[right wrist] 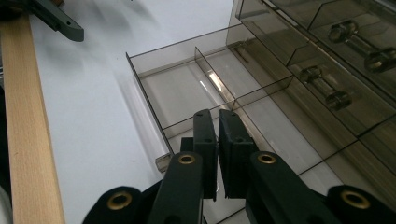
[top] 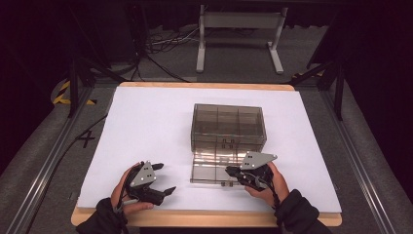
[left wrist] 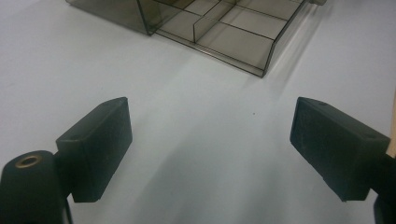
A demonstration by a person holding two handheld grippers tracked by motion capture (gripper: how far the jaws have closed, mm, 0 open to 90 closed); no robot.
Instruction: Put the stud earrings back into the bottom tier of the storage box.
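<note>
The smoky plastic drawer box stands in the middle of the white worktop, and one bottom drawer is pulled out toward the near edge, its compartments looking bare. The right gripper is at the drawer's near right part with its jaws closed; in the right gripper view they appear to pinch the thin front wall, though I cannot be sure the wall is between the pads. The left gripper rests on the worktop to the near left, jaws wide open and holding nothing.

The step looks like sliding this drawer. To do it well, keep the grip square on the wall and move straight along the drawer's line; any sideways twist could jam it or drag the light box. The left gripper could steady the box.
</note>
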